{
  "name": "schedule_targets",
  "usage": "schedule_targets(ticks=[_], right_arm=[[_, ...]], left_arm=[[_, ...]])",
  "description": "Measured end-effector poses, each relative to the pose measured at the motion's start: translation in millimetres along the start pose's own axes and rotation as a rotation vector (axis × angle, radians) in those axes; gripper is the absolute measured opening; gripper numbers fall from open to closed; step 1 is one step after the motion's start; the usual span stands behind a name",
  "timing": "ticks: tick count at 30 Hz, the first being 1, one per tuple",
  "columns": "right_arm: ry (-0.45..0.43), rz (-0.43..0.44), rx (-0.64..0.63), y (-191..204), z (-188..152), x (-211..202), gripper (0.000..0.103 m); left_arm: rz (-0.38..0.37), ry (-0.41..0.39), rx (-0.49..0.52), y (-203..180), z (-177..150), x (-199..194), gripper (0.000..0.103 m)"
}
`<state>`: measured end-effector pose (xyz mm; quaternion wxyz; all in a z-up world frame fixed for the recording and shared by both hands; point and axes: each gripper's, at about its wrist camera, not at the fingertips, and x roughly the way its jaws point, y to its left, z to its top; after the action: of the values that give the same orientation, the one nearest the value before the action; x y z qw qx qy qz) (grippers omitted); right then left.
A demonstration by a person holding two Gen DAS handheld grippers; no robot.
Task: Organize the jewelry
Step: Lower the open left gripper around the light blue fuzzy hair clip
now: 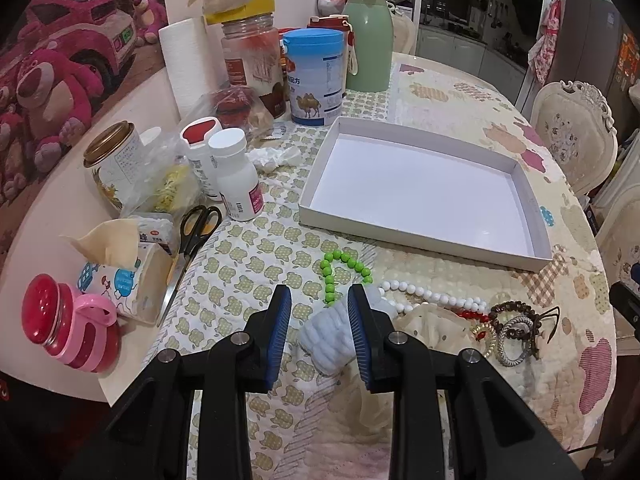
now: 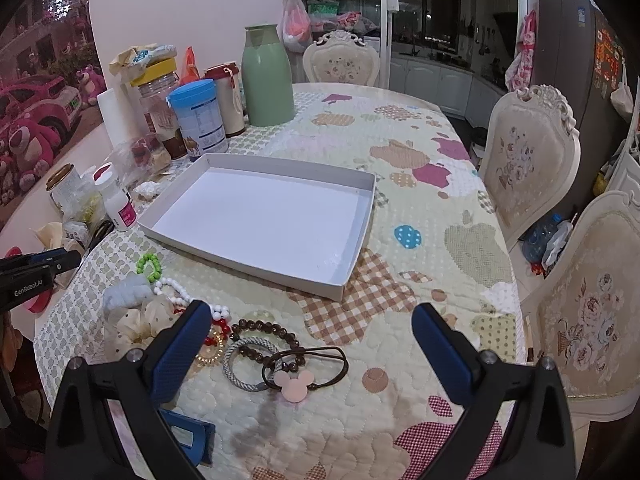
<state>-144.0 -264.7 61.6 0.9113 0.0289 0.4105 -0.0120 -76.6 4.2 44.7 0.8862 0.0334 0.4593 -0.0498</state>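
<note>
A pale blue fluffy scrunchie sits between the parted fingers of the left claw, low centre of frame, ungripped. The right claw gapes wide above a brown wooden bead bracelet on the quilted tabletop, below the shallow white cardboard tray.

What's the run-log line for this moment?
left gripper: open, jaws around blue scrunchie | right gripper: open, above hair ties | white tray: empty | jewelry on tablecloth
</note>
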Motion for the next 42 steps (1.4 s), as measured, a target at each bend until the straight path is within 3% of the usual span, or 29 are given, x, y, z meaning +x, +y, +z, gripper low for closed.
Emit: schedule_targets(ticks=[13, 21, 42], right_arm=[[0.017, 0.013, -0.018, 8, 1, 9, 0.102], [0.027, 0.011, -0.015, 6, 0, 10, 0.102], [0.05, 0.029, -0.002, -2, -7, 12, 0.102]], left_arm=[[0.009, 0.016, -0.012, 6, -1, 6, 0.021], [-0.101, 0.049, -0.095, 25, -1, 8, 0.021], [-0.096, 0.085, -0.069, 26, -9, 15, 0.021]])
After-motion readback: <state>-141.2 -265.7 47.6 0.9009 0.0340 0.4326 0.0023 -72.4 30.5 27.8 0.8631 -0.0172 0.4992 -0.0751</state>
